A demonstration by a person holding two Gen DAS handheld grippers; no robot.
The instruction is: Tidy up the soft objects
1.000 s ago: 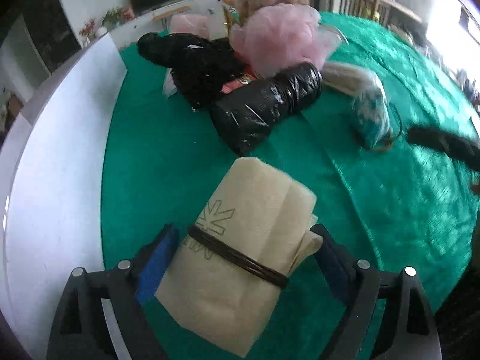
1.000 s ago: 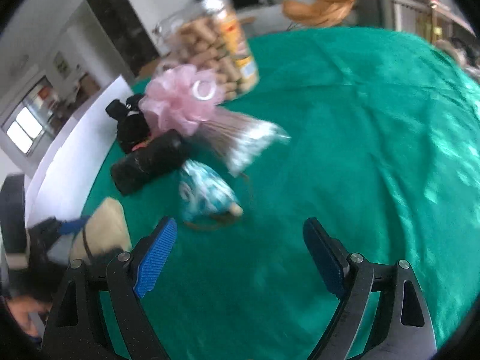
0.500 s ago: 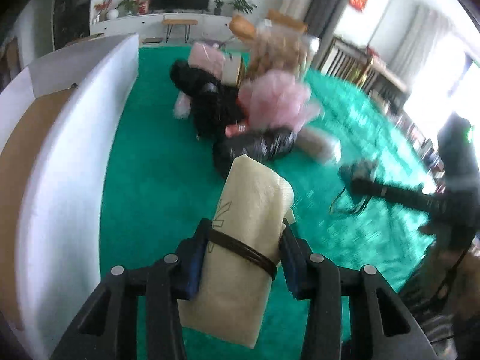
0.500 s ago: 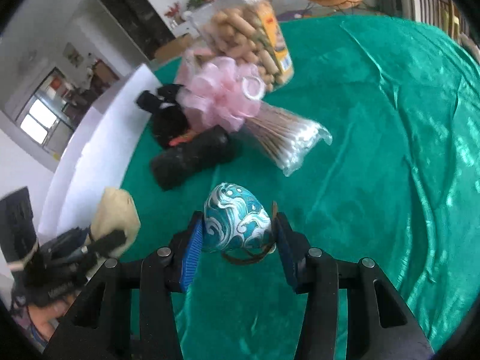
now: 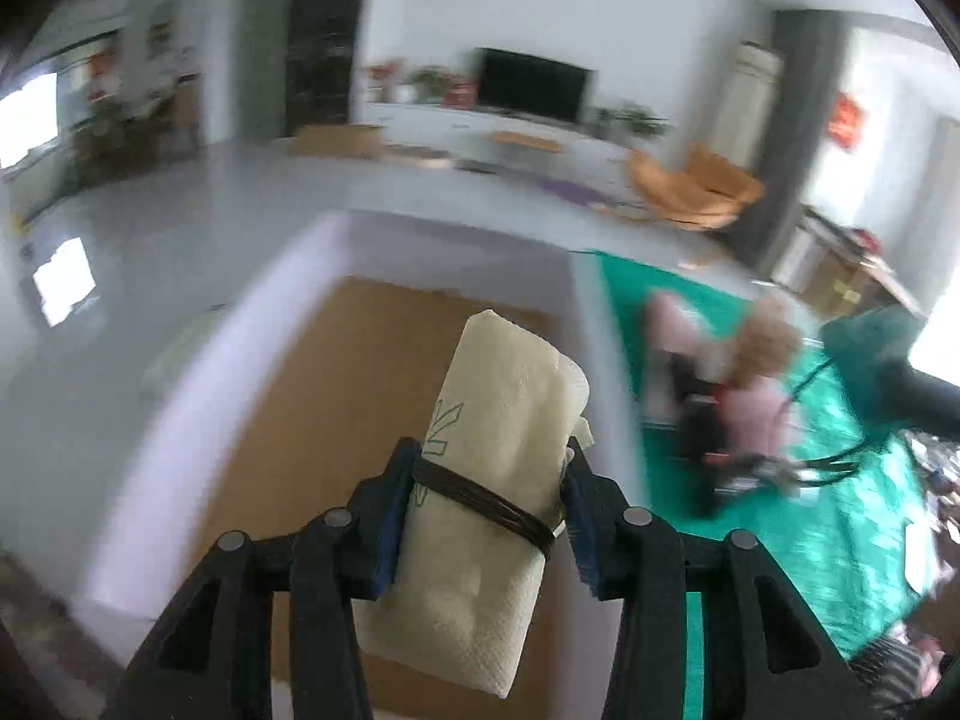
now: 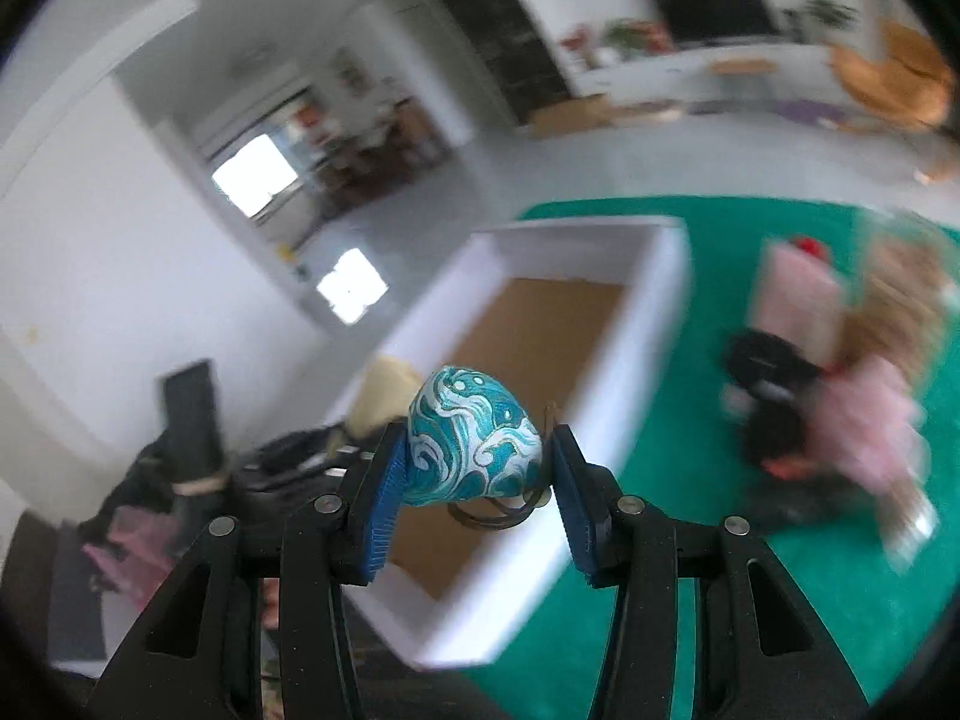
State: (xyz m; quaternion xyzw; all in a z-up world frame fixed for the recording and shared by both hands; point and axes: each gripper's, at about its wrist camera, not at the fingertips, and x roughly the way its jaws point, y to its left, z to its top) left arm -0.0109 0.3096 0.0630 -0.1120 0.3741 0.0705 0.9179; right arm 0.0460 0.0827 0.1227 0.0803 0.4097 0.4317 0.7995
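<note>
My left gripper point(image 5: 486, 510) is shut on a cream cloth roll point(image 5: 486, 480) tied with a dark band and holds it in the air above the brown floor of a white-walled box point(image 5: 288, 420). My right gripper point(image 6: 474, 474) is shut on a teal-and-white wave-patterned pouch point(image 6: 474, 438) with a dark cord, held above the near wall of the same box point(image 6: 636, 360). The cream roll and the left gripper also show in the right wrist view point(image 6: 384, 396), at the box's left side.
A blurred pile of pink, black and tan items point(image 5: 720, 396) lies on the green tablecloth point(image 5: 810, 540) to the right of the box; it also shows in the right wrist view point(image 6: 840, 396). Living room furniture stands behind.
Both grippers closed on their objects, lifted them off the green cloth and swung left toward the white box. The pile stayed on the table.
</note>
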